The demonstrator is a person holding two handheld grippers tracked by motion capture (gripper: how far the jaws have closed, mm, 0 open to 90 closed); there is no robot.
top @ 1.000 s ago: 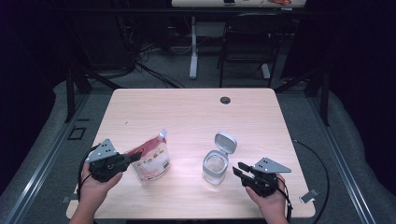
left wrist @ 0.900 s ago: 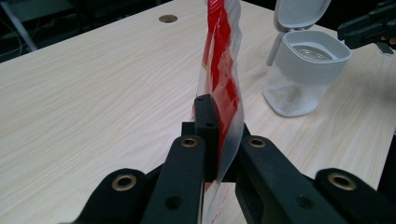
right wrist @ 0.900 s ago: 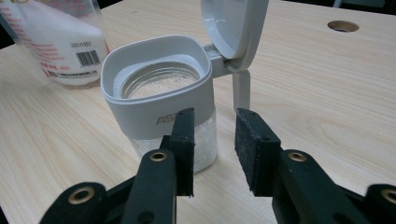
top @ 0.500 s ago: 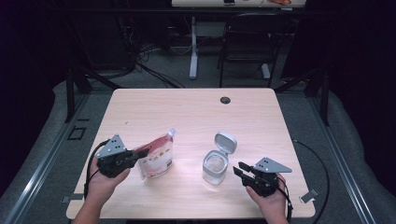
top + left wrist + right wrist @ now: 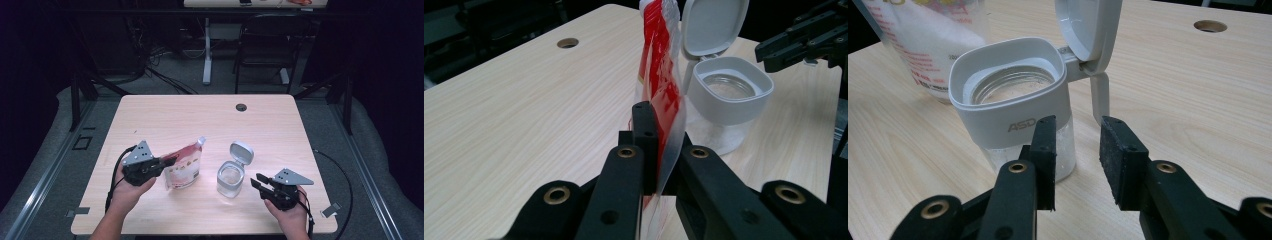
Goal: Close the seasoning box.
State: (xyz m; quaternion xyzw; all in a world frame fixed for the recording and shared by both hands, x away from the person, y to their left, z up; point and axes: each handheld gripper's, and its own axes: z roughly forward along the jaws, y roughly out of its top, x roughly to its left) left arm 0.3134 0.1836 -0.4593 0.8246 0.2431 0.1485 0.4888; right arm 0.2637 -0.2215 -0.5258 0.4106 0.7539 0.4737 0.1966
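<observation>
left gripper [image 5: 167, 162]: I see it clenched on the side edge of the red-and-clear pouch [image 5: 183, 166]; in the left gripper view the film sits pinched between the jaws [image 5: 651, 145]. Edge grip leaves the top free, my guess is for tipping.
pouch: upright on its base, leaning slightly, spout corner up and toward the jar. White granules visible low inside [image 5: 933, 30]. Sits just beside the jar, not touching as far as I can tell.
right gripper [image 5: 259, 183]: released, jaws apart with nothing between them [image 5: 1075, 150]. Sits low, just beside the jar on its right side, aimed at the glass body below the collar. I read that as ready to steady it.
jar [image 5: 230, 179]: clear glass, grey-white plastic collar, flip lid [image 5: 241, 152] hinged open and standing up at the back. Mouth clear [image 5: 1013, 82], so it's set up to receive.
table [image 5: 210, 120]: light wood, cable hole [image 5: 241, 107] at far edge.
next, my judgement: brace jar, lift pouch, pour. Risk: thin film slips or folds in the pinch.
</observation>
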